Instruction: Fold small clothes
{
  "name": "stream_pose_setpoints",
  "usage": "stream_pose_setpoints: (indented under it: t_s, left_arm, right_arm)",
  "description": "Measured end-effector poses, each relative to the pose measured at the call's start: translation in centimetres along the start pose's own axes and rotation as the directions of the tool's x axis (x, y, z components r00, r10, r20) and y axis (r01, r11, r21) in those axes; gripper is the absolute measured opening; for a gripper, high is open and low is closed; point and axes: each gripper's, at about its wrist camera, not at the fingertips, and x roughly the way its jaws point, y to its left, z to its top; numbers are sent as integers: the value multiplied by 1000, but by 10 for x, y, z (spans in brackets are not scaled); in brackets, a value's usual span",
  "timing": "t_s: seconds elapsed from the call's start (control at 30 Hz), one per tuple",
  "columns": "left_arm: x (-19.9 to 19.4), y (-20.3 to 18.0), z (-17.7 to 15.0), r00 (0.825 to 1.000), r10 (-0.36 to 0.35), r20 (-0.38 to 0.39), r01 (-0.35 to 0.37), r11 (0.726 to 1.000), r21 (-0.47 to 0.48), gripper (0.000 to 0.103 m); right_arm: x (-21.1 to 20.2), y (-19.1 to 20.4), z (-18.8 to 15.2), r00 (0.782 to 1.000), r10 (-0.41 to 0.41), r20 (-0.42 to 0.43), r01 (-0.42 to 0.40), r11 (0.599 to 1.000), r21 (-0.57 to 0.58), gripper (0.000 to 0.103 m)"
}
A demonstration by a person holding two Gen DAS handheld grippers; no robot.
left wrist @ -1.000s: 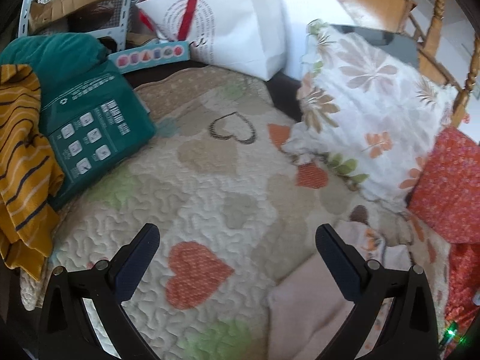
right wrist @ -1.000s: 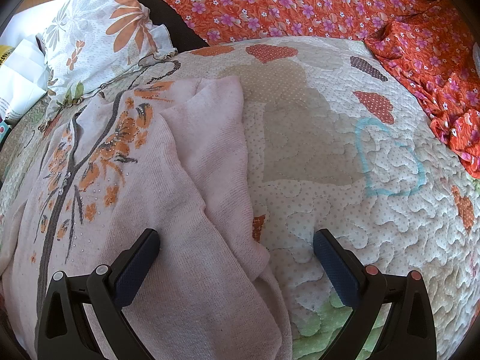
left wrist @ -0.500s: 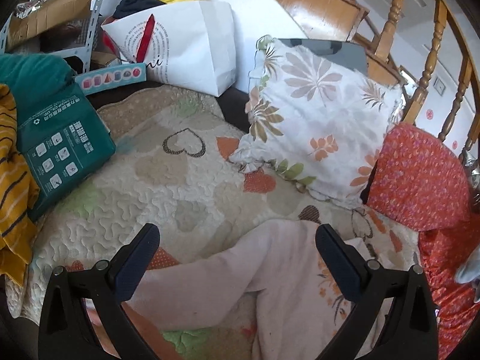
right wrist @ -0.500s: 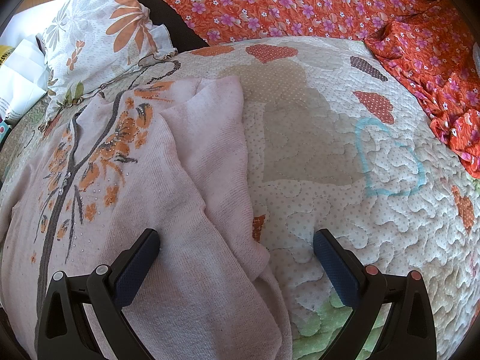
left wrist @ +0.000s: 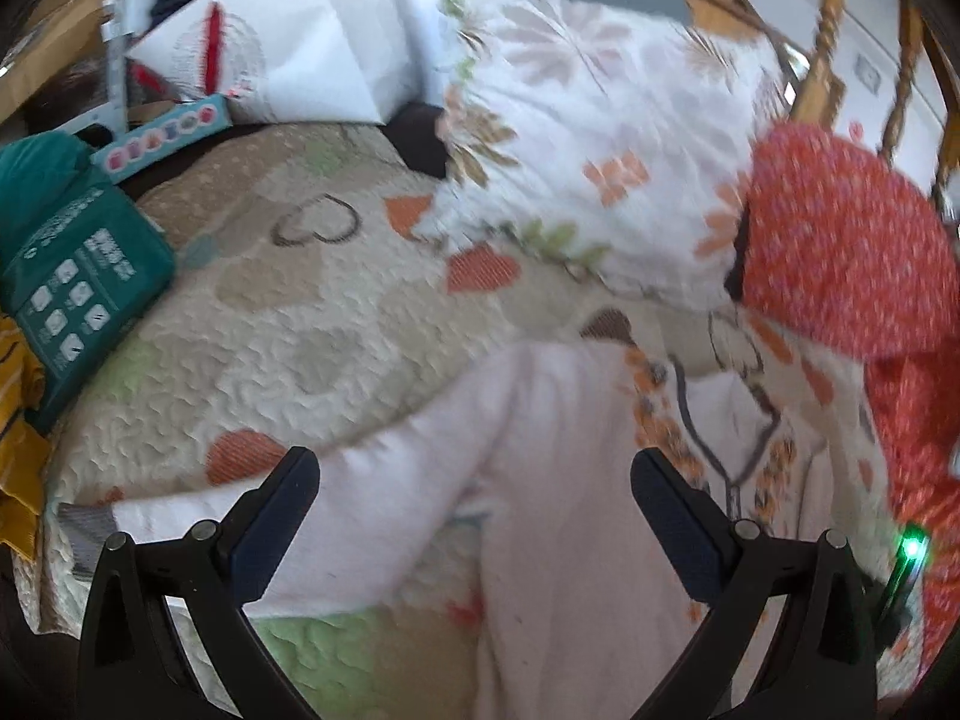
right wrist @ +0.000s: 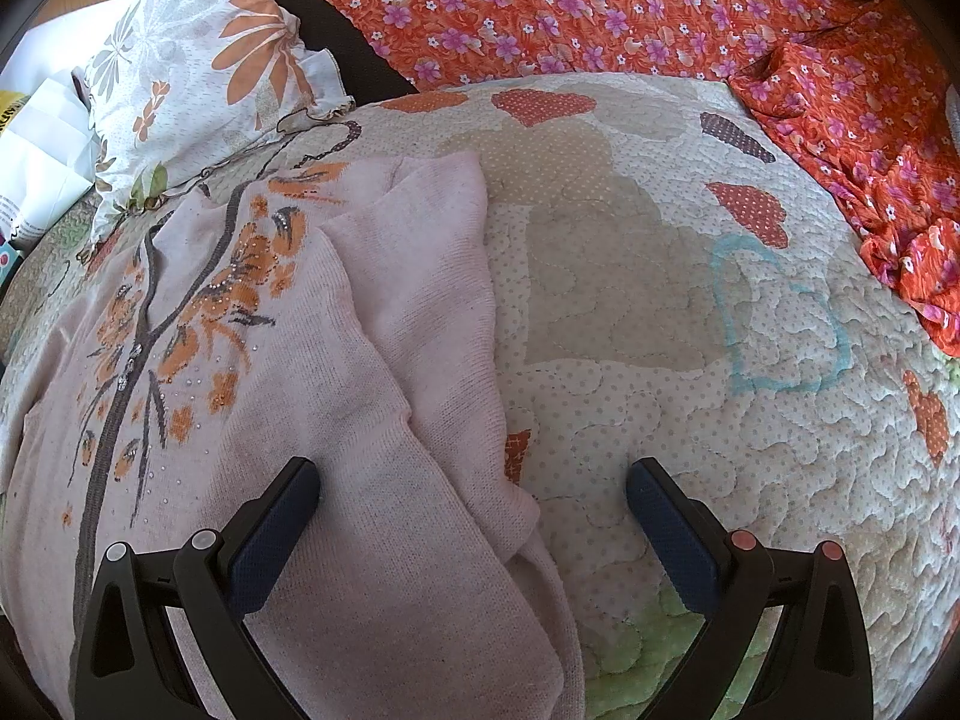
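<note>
Right now the pink sweater (right wrist: pixel 252 396) lies flat on the heart quilt (right wrist: pixel 690 324), its long way running toward the flowery pillow (right wrist: pixel 198 66). One sleeve (left wrist: pixel 336 504) sticks out sideways. Both the left gripper (left wrist: pixel 474 510) and the right gripper (right wrist: pixel 471 516) are wide open, holding nothing.

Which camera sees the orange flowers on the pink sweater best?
The right wrist view. There the pink sweater lies sharp and close, and its orange flowers with their grey stem and tiny beads are plain. The left wrist view is blurred, showing mostly a sleeve and smeared flowers.
</note>
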Motion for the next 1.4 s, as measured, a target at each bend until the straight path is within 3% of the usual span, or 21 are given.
stream_pose_setpoints:
  t_s: [0.23, 0.33, 0.47, 0.67, 0.97, 1.1, 1.27, 1.4]
  left_arm:
    - [12, -52, -28, 999, -1, -48, 7, 992, 124, 103]
    - [10, -64, -43, 995, 14, -95, -4, 994, 106, 103]
    - [12, -77, -63, 984, -52, -173, 60, 997, 39, 103]
    - [32, -104, -80, 985, -37, -167, 57, 992, 116, 103]
    - [51, -116, -95, 973, -47, -226, 85, 983, 164, 103]
    - [56, -112, -98, 969, -41, -243, 81, 984, 156, 103]
    - [63, -105, -99, 966, -25, -257, 62, 989, 136, 103]
    - [70, -101, -102, 959, -20, -282, 57, 991, 124, 103]
  right_arm:
    - [0, 0, 0, 1000, 0, 0, 0, 1000, 0, 103]
    - [0, 0, 0, 1000, 0, 2, 0, 1000, 0, 103]
    - [-1, -1, 2, 1000, -1, 1, 1, 1000, 0, 103]
    - [1, 1, 0, 1000, -8, 1, 8, 1000, -3, 103]
    - [2, -6, 7, 1000, 19, -23, -19, 1000, 23, 103]
    - [3, -14, 11, 998, 52, -48, -46, 993, 106, 103]
    - [6, -8, 11, 995, 45, -85, -36, 994, 101, 103]
    - [5, -6, 11, 998, 48, -41, -44, 994, 100, 103]
